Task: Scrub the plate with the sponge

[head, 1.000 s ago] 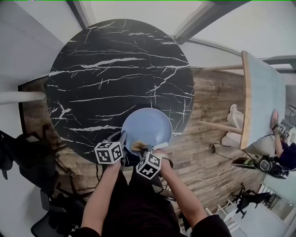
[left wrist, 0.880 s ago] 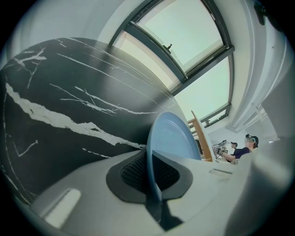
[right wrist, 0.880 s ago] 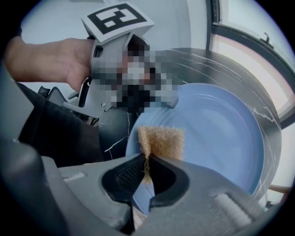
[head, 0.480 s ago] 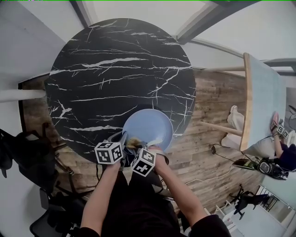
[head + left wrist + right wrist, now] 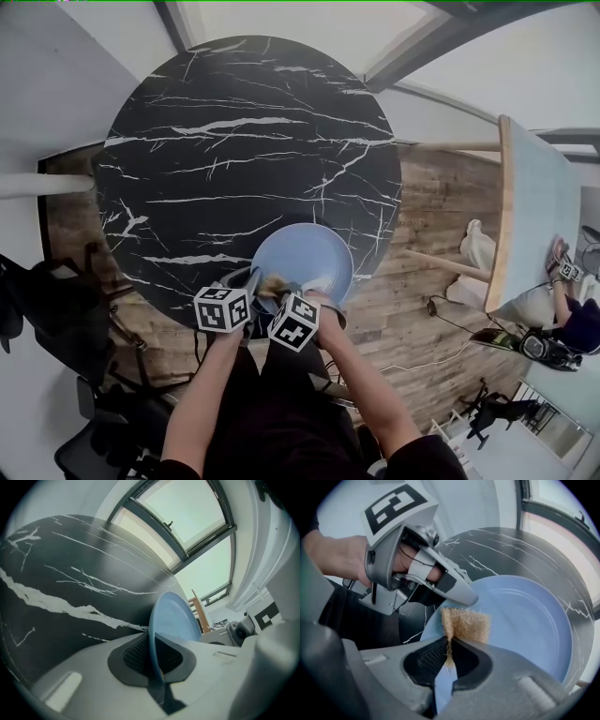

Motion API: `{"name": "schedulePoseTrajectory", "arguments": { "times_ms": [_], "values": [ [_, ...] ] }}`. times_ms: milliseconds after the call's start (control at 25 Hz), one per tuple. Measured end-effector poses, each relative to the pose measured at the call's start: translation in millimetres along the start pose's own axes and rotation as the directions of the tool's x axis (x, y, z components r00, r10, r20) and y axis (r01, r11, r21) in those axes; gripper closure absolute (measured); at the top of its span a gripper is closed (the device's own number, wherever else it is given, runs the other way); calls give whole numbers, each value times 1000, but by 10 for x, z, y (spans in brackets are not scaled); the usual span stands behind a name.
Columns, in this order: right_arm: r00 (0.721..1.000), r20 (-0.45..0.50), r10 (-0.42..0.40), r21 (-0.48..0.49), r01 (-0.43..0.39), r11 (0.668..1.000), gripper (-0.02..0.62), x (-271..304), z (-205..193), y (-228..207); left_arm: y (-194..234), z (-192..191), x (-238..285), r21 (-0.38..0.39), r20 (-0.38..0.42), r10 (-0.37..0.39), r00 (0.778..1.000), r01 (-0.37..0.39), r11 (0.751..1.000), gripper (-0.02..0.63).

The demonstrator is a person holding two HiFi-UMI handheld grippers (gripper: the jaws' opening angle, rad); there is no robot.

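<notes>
A light blue plate [image 5: 305, 258] rests at the near edge of the round black marble table [image 5: 234, 150]. My left gripper [image 5: 154, 660] is shut on the plate's rim [image 5: 152, 634], which stands edge-on between its pads. In the right gripper view the left gripper [image 5: 461, 595] shows clamped on the plate's left rim. My right gripper [image 5: 449, 656] is shut on a tan fibrous sponge [image 5: 465, 624], which lies against the plate [image 5: 525, 620] near that rim. In the head view the sponge [image 5: 275, 285] sits between the two marker cubes, at the plate's near left side.
A pale table [image 5: 530, 206] with wooden legs stands to the right on the plank floor. Another person [image 5: 572, 314] sits at the far right edge. Dark chairs [image 5: 56, 319] are at the lower left. Cables [image 5: 450, 323] trail on the floor.
My right gripper and the sponge shifted left across the plate's near part, towards the left gripper. The left gripper kept its hold on the rim without moving.
</notes>
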State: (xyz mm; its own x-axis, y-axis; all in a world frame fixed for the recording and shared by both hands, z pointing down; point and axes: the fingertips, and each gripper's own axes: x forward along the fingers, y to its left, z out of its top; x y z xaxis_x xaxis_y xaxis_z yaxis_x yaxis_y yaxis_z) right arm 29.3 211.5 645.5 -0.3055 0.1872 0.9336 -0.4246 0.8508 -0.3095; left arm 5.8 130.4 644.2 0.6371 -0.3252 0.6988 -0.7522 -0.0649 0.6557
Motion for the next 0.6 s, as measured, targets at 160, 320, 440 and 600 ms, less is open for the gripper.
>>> {"name": "schedulePoseTrajectory", "arguments": {
  "times_ms": [160,320,440,600],
  "values": [
    [1000,-5,1,-18,-2,1000,571,-23,29,-86,3,-8,3,-6,3,2,1000,-2,1000,588],
    [999,-18,26,-33,-27,999,571,-49,44,-114,0,-7,-1,-5,2,0,1000,0,1000,588],
    [999,-31,28,-52,-30,998,571,-55,46,-147,1,-4,0,-8,1,-3,1000,3,1000,588],
    [998,-46,50,-65,-53,996,571,-66,43,-179,-2,-7,2,-13,3,-8,1000,8,1000,588]
  ]
}}
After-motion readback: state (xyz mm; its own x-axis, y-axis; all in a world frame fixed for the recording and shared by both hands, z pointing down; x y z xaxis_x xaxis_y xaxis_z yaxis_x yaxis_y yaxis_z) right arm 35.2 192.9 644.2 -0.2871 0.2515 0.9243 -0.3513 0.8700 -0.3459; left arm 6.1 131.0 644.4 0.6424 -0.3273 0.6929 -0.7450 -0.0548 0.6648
